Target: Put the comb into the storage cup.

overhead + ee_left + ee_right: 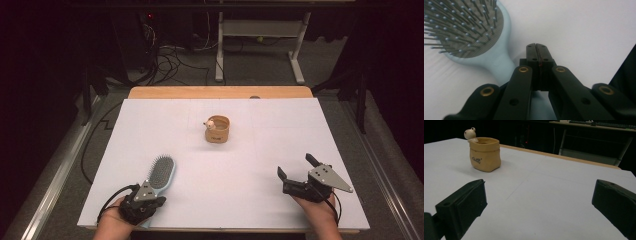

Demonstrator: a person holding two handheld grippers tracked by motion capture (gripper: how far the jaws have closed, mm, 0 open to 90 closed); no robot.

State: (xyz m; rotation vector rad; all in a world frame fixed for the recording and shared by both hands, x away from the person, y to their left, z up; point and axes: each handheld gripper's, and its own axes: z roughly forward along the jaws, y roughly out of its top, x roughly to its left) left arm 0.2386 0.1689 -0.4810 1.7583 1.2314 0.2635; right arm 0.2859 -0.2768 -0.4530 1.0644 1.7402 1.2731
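brush (160,172): near left on table (280,135), bristles up, handle under left gripper (148,199)
left gripper: pinched together, empty, above handle
right gripper (296,169): wide, empty, near right
pot (217,129): centre, far
next: spread left jaws, straddle handle, clamp squarely

room dark | grey floor (260,70) | cables (170,60) | white desk frame (260,30)

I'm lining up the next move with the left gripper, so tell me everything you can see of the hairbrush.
The hairbrush is a pale blue paddle brush that looks like plastic, with an oval head, a dark grey cushion and thin ball-tipped pins facing up. It lies flat on the white table near its front left, head pointing away from the person, handle towards the left gripper. That gripper's jaws are shut and sit over the handle; whether they touch it I cannot tell.
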